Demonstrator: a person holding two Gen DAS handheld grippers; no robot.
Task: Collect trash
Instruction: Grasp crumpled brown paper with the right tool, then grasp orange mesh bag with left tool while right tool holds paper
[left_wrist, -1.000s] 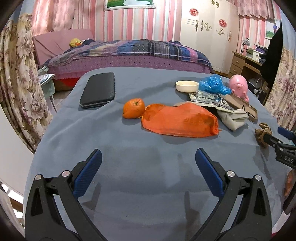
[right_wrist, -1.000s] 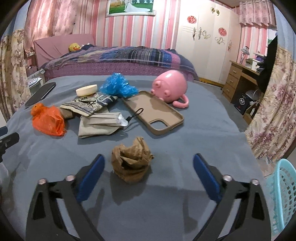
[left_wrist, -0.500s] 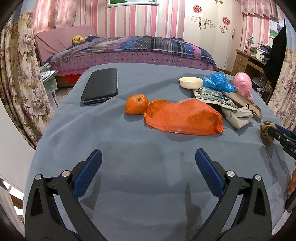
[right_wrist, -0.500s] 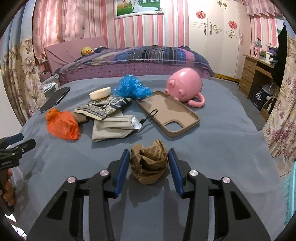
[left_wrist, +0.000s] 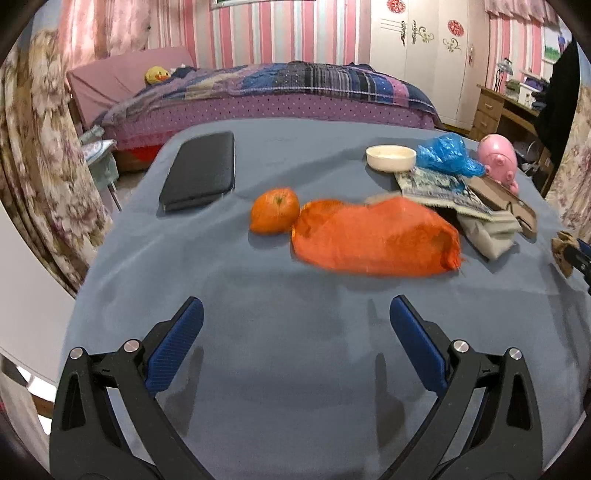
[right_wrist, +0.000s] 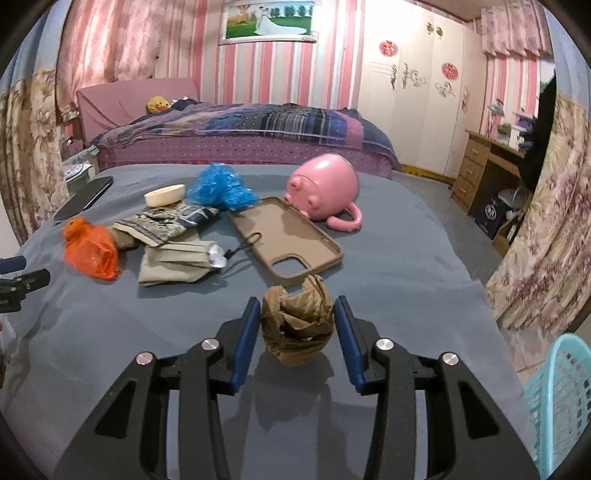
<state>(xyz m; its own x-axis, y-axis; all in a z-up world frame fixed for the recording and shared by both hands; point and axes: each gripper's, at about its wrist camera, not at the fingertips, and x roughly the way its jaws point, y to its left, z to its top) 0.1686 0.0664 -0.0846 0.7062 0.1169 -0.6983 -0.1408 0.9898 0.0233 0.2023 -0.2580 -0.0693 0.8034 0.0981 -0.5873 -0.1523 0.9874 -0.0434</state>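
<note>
My right gripper (right_wrist: 297, 325) is shut on a crumpled brown paper ball (right_wrist: 297, 325) and holds it just above the grey-blue table cloth (right_wrist: 388, 266). The ball also shows at the right edge of the left wrist view (left_wrist: 563, 251). My left gripper (left_wrist: 295, 332) is open and empty over bare cloth, short of an orange plastic bag (left_wrist: 373, 236) and an orange (left_wrist: 275, 210). The orange bag (right_wrist: 92, 251) and a crumpled blue plastic bag (right_wrist: 219, 188) also lie in the right wrist view.
On the table lie a black wallet (left_wrist: 201, 171), a cream dish (left_wrist: 390, 157), a pink pig mug (right_wrist: 323, 188), a brown phone case (right_wrist: 284, 240), a folded umbrella (right_wrist: 177, 258) and patterned cloth (right_wrist: 166, 221). A turquoise basket (right_wrist: 557, 398) stands at the lower right.
My right gripper closed on the brown paper ball and lifted it slightly. My left gripper stayed open and moved a little closer to the orange bag.
</note>
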